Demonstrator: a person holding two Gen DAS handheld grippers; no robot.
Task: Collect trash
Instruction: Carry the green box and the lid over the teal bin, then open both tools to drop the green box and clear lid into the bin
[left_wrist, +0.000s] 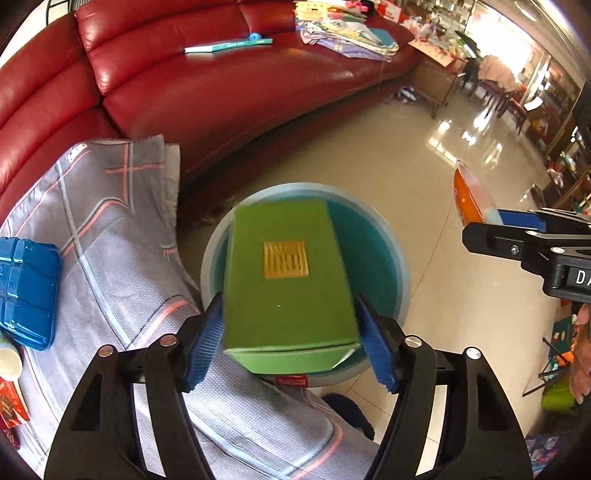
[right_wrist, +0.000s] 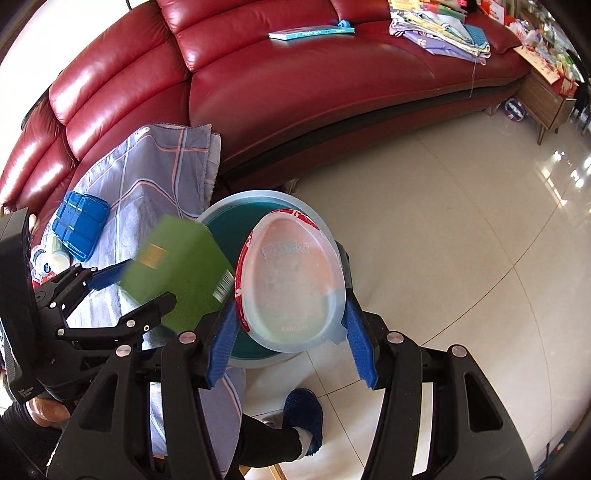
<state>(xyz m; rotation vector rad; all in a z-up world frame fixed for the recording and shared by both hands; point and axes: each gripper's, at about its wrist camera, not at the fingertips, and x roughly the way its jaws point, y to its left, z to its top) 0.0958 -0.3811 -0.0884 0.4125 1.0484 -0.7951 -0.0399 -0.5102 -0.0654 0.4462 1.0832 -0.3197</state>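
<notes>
Down through the left wrist view, the left gripper (left_wrist: 290, 332) hangs over a round bin (left_wrist: 400, 273) with a teal inside, standing on the pale tiled floor (left_wrist: 424, 177). A green box (left_wrist: 284, 280) lies between the blue pads (left_wrist: 205, 339), blurred, with a thin gap showing on each side, so the claw reads as released and the box sits loose above the bin's mouth. To the left a grey checked cloth (left_wrist: 110, 229) covers a low surface, with a blue case (left_wrist: 26, 291) on it. A red leather sofa (left_wrist: 221, 92) curves behind (a book and folded cloths lie on its seat). At the right edge the right gripper (left_wrist: 491, 225) reaches in with an orange and clear piece at its tip.

Next, the right wrist view: the right gripper (right_wrist: 290, 328) is clenched on a clear plastic lid (right_wrist: 291, 280) with a red rim, both blue pads pressing its edges, held over the same bin (right_wrist: 266, 197). The green box (right_wrist: 177, 280) shows blurred at the left, tilted over the bin's near edge, with the left gripper (right_wrist: 129, 288) beside it. Below, a blue slipper (right_wrist: 304, 413) stands on the tiles, and a hand (right_wrist: 46, 411) shows at the lower left.
</notes>
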